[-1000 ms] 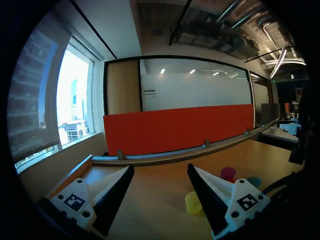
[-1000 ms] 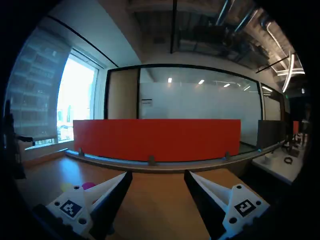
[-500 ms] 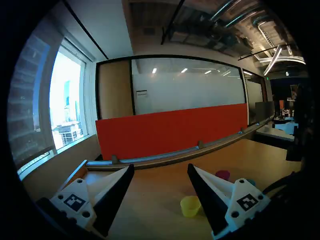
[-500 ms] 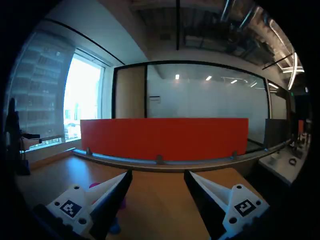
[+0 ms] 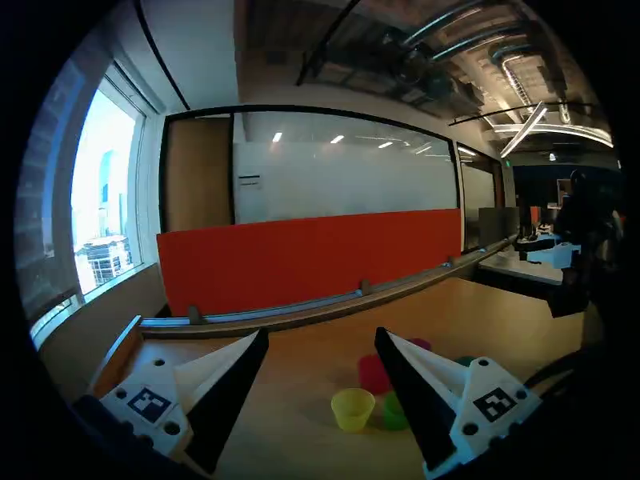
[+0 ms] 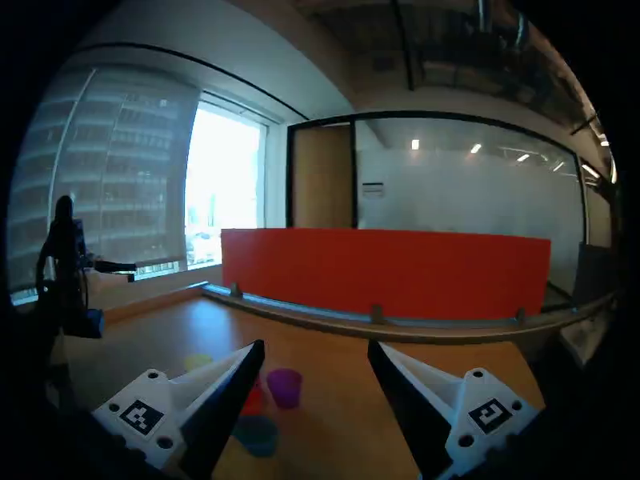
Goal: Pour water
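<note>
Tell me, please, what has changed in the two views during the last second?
The left gripper swung right: the yellow cup now lies ahead between its fingers, and a red cup and a green cup came into view. The right gripper swung left, bringing the purple cup ahead between its fingers. Both stayed open, holding nothing.

Clustered cups (image 5: pixel 352 406) block the open desk (image 5: pixel 308 364) ahead.
</note>
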Demonstrator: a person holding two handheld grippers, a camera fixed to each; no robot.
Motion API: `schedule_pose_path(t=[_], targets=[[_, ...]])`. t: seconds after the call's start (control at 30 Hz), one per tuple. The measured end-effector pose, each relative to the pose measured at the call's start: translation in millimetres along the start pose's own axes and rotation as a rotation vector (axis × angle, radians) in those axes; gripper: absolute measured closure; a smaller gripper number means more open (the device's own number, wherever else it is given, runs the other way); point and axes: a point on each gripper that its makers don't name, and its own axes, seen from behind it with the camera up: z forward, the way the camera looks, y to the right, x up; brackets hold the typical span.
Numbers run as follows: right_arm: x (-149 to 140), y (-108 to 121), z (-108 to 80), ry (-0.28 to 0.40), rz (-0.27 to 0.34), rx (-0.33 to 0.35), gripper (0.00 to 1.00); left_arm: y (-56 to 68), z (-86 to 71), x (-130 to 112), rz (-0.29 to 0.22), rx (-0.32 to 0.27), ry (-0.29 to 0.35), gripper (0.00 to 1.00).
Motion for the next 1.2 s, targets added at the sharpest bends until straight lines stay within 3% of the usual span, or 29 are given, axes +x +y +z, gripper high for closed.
schedule_pose_path(t=[0.27, 0.47, 0.77, 1.2], targets=[[10.2, -30.9, 0.2, -0.006, -0.018, 0.121, 0.00, 21.9, 0.8, 1.6, -0.042, -0.127, 0.012, 0.01], [17.2, -49.3, 0.3, -0.006, -0.026, 0.186, 0.00, 31.5, -0.8, 6.9, -0.063, -0.186, 0.038, 0.01], [12.1, -52.4, 3.6, -0.020, -0.043, 0.216, 0.00, 42.9, -1.7, 8.4, -0.068, -0.262, 0.042, 0.01], [-11.9, -54.9, 6.6, -0.092, -0.050, 0.261, 0.00, 56.0, 9.5, -11.7, -0.032, -0.324, -0.025, 0.01]])
